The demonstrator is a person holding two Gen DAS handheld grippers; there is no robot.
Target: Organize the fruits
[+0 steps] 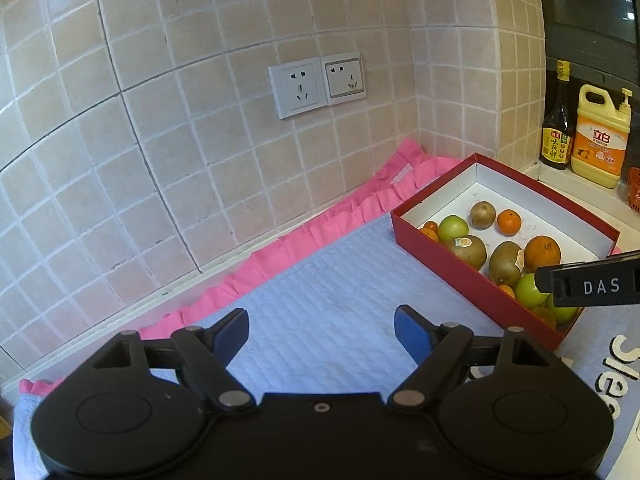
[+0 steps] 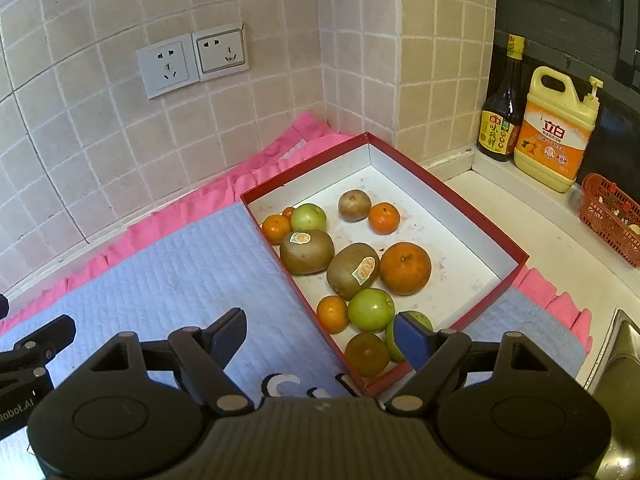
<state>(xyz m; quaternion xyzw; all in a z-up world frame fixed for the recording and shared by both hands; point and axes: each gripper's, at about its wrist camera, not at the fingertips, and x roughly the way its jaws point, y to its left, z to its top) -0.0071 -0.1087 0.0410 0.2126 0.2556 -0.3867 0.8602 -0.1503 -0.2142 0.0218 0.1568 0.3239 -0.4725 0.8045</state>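
Both hand-held grippers, left and right, hung spread and empty above the desk, the fruit lying mixed in the red box; a reach past its near wall, seemingly under one pad, could shove the box aside

A home kitchen: tiled wall with sockets, soy sauce bottle, dish soap jug, sink edge.
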